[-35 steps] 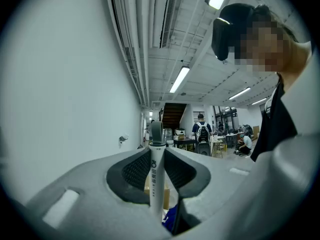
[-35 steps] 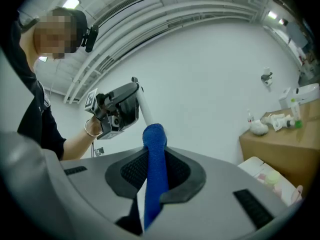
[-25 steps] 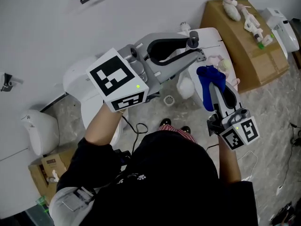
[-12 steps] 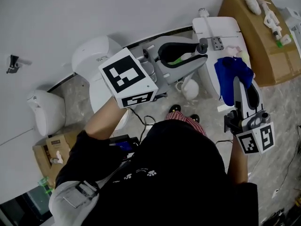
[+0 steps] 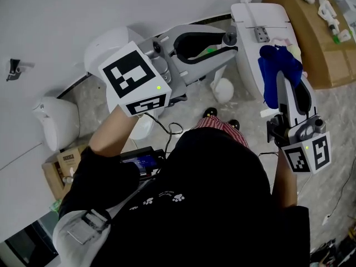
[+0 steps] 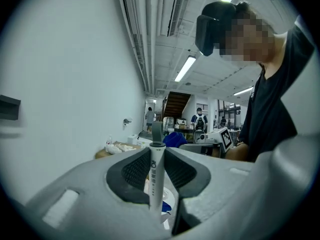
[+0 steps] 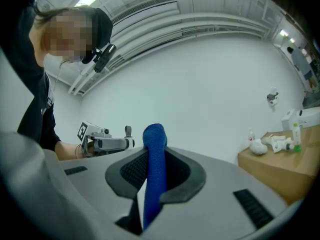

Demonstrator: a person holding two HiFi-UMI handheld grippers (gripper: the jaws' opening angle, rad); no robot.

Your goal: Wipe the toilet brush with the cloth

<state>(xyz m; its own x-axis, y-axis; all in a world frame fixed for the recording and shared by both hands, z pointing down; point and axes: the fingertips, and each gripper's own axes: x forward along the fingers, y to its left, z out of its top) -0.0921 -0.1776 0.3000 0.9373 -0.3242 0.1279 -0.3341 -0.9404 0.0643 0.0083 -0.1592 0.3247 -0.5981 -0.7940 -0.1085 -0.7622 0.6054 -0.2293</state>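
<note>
My left gripper (image 5: 229,43) reaches right across the head view and is shut on the toilet brush's white handle (image 6: 156,179). The handle stands upright between the pads, and its grey end (image 5: 230,37) pokes out above the jaws. The brush head is hidden below the gripper. My right gripper (image 5: 282,81) points away from me at the right and is shut on the blue cloth (image 5: 278,68), which bunches over its fingertips. In the right gripper view the cloth (image 7: 154,169) rises between the pads. Cloth and handle are apart, with a small gap between them.
A white toilet (image 5: 257,15) with its lid down stands beyond the grippers, and a second white fixture (image 5: 108,43) sits at the left. A small white holder (image 5: 223,89) rests on the floor between them. A cardboard box (image 5: 317,49) with several bottles stands at the right, and cables run by my feet.
The head view has swung, so the toilet and box now sit higher and further right. Both grippers keep their grips. The cloth stands a little farther right of the brush handle than before.
</note>
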